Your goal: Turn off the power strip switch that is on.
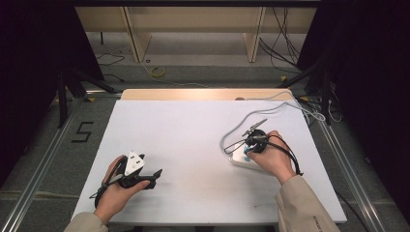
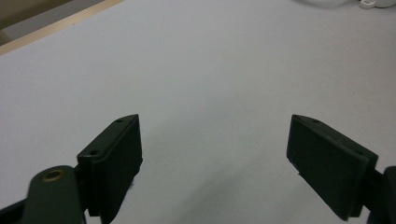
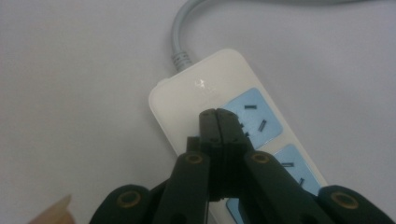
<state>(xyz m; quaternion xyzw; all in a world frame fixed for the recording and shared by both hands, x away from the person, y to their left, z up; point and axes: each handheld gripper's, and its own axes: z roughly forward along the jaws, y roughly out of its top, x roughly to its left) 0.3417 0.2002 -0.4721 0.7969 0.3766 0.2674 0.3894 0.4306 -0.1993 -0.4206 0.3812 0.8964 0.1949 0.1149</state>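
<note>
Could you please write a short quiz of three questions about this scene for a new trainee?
1. True or false: the right gripper is shut.
2. What lies under the right gripper? A) a power strip B) a cup C) a book
3. Fill in: the left gripper is ____, with nothing between its jaws.

Key:
1. True.
2. A: the white power strip with blue sockets.
3. Open; it is over the bare white table.

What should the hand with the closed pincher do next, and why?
Probably press a little farther down on the power strip. The right gripper has its jaws shut together, with nothing between them, and their tip sits over the strip's white end near the first blue socket, like a finger aiming at a switch there. The left gripper stands open over bare table, away from the strip.
</note>
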